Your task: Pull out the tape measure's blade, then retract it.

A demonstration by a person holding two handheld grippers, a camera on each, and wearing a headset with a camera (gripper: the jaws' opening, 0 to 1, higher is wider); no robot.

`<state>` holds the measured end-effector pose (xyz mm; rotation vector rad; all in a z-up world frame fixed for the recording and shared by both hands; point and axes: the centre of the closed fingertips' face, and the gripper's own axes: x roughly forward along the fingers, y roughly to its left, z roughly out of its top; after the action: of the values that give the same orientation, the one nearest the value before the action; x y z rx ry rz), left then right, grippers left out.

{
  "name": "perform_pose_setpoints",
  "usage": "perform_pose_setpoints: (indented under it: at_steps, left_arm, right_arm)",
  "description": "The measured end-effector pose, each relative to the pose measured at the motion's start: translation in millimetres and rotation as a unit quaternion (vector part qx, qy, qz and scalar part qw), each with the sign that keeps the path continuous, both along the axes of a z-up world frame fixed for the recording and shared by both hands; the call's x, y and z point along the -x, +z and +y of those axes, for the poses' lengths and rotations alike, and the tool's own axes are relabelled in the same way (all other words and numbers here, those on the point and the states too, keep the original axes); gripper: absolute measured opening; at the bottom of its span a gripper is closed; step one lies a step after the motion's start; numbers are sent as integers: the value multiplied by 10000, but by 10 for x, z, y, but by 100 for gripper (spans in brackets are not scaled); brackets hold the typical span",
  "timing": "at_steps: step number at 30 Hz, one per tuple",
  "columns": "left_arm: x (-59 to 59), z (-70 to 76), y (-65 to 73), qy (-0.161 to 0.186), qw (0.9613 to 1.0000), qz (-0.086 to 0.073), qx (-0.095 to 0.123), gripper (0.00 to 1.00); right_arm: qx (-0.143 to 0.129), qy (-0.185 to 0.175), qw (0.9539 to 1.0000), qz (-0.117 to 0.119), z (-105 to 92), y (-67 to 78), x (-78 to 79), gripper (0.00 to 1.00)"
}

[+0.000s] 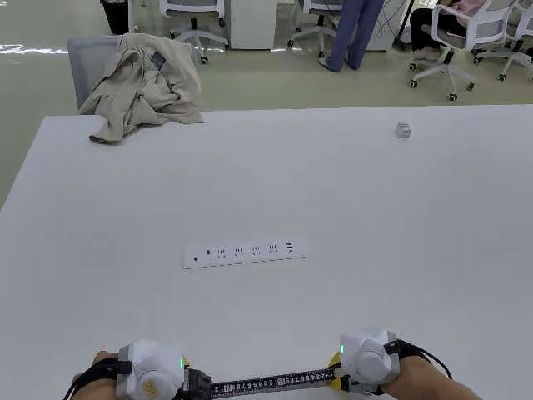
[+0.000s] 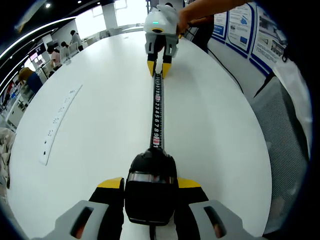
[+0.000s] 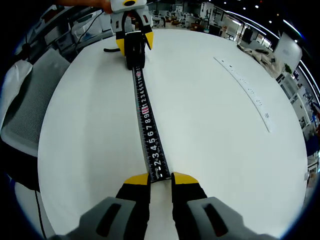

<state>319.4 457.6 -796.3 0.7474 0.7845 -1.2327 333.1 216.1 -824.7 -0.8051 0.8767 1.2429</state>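
Observation:
The black tape measure case (image 2: 151, 185) sits between my left gripper's (image 2: 150, 186) yellow-tipped jaws, which are shut on it; the case (image 3: 134, 51) and left gripper (image 3: 133, 44) show far off in the right gripper view. Its black blade (image 2: 157, 110) with white numbers stretches across the white table to my right gripper (image 2: 159, 67). My right gripper (image 3: 160, 177) is shut on the blade's end (image 3: 159, 172). In the head view the blade (image 1: 271, 383) spans the near table edge between the left gripper (image 1: 190, 385) and right gripper (image 1: 336, 372).
A white power strip (image 1: 244, 252) lies mid-table, beyond the grippers. A beige jacket (image 1: 143, 83) hangs over a chair at the far left edge. A small crumpled object (image 1: 403, 130) rests at the far right. Office chairs and a person stand beyond the table (image 1: 350, 192).

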Motion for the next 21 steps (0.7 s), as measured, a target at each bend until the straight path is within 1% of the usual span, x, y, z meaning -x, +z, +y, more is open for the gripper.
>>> perform_pose_setpoints:
  at_steps: [4,5,9,13,15,21]
  left_arm:
    - [-22,4,10,122,9999,-31,62,37]
    - [-23,0,26,145,9999,-37,80,37]
    - [-41,-1,59,259,9996,-40,142,40]
    - [-96,1,128,433,9987,-93,249,46]
    - [-101,11,154,450,9986,-114,260,47]
    - [-127,58,228,743,9964,-145,373,50]
  right_arm:
    - [0,-79,10000,24,5,8,8,17]
    - [-19,-126,9999,45,7,7,13,20]
    - [-37,-190,9998,32,1,-9,11,21]
    - [-47,-277,9996,7,-2,-5,16,22]
    - [-60,-300,9995,-12,0,8,27,23]
    - [-160,-541,9984,34,2,24,58,27]
